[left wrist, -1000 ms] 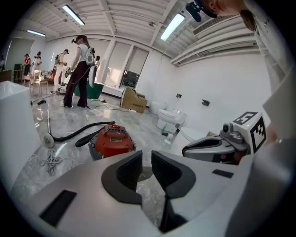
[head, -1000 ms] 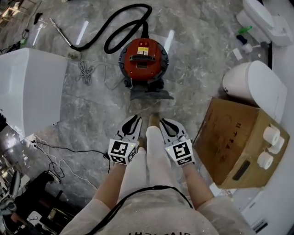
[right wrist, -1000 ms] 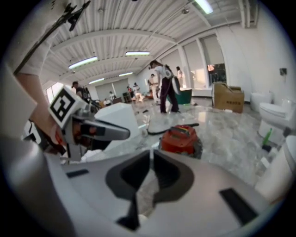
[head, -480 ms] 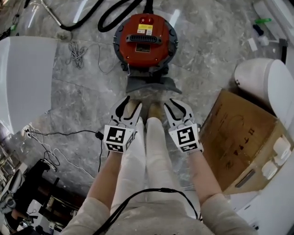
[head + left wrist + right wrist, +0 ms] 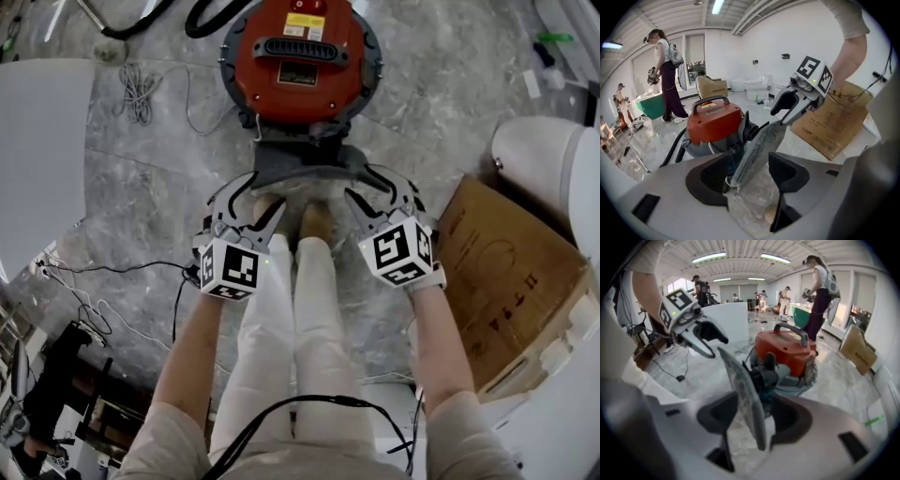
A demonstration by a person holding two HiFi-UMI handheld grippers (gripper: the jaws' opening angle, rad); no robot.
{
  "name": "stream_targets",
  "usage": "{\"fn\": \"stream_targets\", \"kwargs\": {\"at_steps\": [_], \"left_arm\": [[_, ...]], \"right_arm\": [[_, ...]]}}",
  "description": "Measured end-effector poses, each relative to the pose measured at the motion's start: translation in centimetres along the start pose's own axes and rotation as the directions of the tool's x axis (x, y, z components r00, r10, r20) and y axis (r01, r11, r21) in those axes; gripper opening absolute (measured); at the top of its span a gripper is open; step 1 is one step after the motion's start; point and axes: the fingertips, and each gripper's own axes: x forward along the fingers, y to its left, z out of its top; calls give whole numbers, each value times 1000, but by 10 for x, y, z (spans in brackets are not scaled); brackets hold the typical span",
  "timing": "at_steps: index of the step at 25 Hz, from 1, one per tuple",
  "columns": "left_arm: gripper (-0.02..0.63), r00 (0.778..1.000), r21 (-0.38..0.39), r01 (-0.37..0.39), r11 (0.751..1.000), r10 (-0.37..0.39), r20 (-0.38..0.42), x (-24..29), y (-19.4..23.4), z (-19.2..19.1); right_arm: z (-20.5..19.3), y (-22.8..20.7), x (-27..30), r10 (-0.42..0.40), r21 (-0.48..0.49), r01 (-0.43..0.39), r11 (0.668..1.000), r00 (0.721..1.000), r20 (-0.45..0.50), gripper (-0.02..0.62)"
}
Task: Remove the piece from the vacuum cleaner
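A red vacuum cleaner (image 5: 300, 56) stands on the marble floor with a grey flat piece (image 5: 305, 169) at its near side. My left gripper (image 5: 251, 199) is at the piece's left end and my right gripper (image 5: 380, 187) at its right end. Both sets of jaws are opening. In the left gripper view the piece (image 5: 757, 150) runs edge-on between the jaws, and the pads do not press it. The right gripper view shows the same piece (image 5: 743, 394) upright between wide jaws, with the vacuum cleaner (image 5: 787, 352) behind it.
A cardboard box (image 5: 511, 281) lies at the right beside white toilets (image 5: 553, 169). A white panel (image 5: 37, 159) stands at the left, with cables (image 5: 94, 291) on the floor below it. The person's legs (image 5: 300, 300) are between the grippers. Other people stand in the background (image 5: 668, 79).
The view has closed in on the vacuum cleaner. Both grippers have moved forward to the ends of the grey piece, and their jaws have gone from shut to wide open.
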Motion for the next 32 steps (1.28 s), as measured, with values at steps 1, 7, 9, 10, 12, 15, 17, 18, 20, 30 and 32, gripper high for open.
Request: {"fn": "stream_targets", "kwargs": {"at_steps": [1,7,9,10,12,15,17,18,20,30,32], "left_arm": [[270,1000,25,4,1000,-4,-9,4,0,-1],[272,996,135,62,989,-52,-73,26,-9,-7],[272,994,141,76,987,-64,-91,33,-10,-9],[272,992,146,81,986,-66,-104,36,-11,-12],[272,989,149,85,985,-65,-133,42,-11,-18],[272,985,129,75,989,-53,-165,50,-9,-25],[272,983,137,58,989,-33,-180,53,-9,-30],[270,983,147,49,988,-22,-184,55,-9,-31],[270,983,157,41,987,-12,-181,57,-10,-30],[41,991,181,12,983,12,-130,57,-14,-18],[35,991,180,18,983,6,-131,55,-15,-20]], "right_arm": [[0,1,5,11,-15,-11,1000,1000,-7,202],[-5,4,29,42,-79,-48,996,997,-71,202],[-7,1,35,41,-122,-52,991,995,-96,202],[-7,0,38,41,-142,-56,988,994,-104,202],[-8,0,42,49,-168,-68,983,992,-115,202],[-6,-1,47,54,-203,-77,976,992,-116,201],[-4,1,47,46,-231,-70,971,993,-107,193],[-3,1,47,42,-242,-66,968,994,-102,175],[-3,3,46,32,-252,-54,966,995,-89,133],[-4,5,42,10,-252,-25,967,998,-60,51],[-5,9,41,8,-263,-24,964,998,-64,44]]}}
